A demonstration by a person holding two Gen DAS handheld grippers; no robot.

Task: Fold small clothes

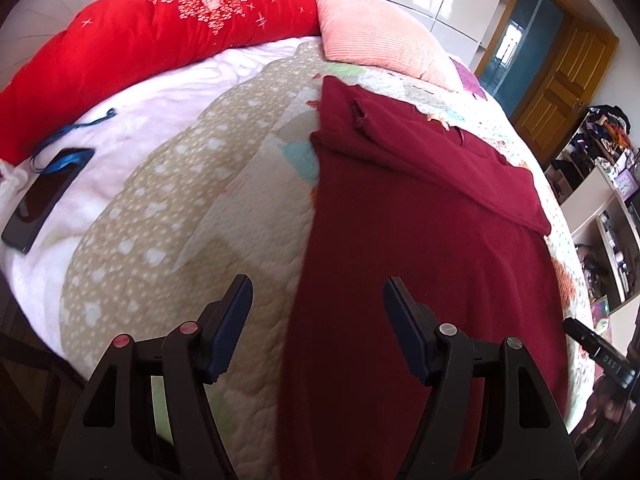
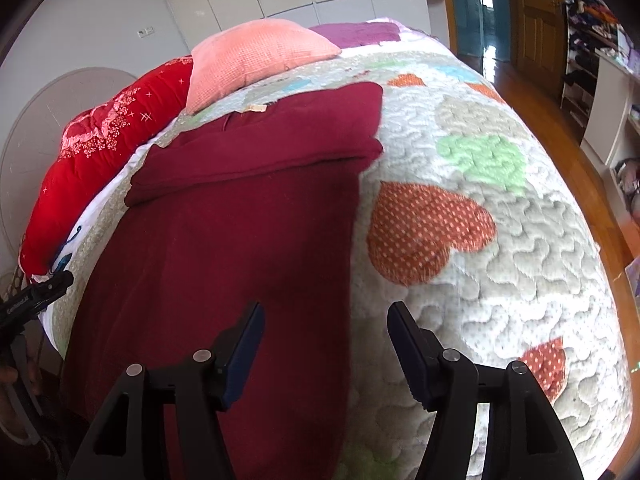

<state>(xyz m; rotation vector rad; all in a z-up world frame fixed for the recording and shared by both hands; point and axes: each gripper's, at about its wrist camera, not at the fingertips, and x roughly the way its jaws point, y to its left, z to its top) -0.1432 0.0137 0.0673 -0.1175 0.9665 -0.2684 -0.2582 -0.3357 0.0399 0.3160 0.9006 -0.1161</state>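
On the far left of the bed, a dark phone with a blue strap lies on the white sheet, well clear of the work. Next comes the patterned quilt, and on it the dark red garment, spread out lengthways toward the pillows. Its sides look already turned in, giving a long narrow strip with fairly straight edges, and a folded band, probably the sleeves, lies across its far end near the pink pillow. So the narrowing seems done; what is left, by the look of it, is folding the strip end to end and tidying it.

The left gripper hangs released over the garment's left edge, jaws spread wide and holding nothing. The right gripper is likewise spread and empty, straddling the garment's right edge above the near end. Neither visibly touches the cloth.
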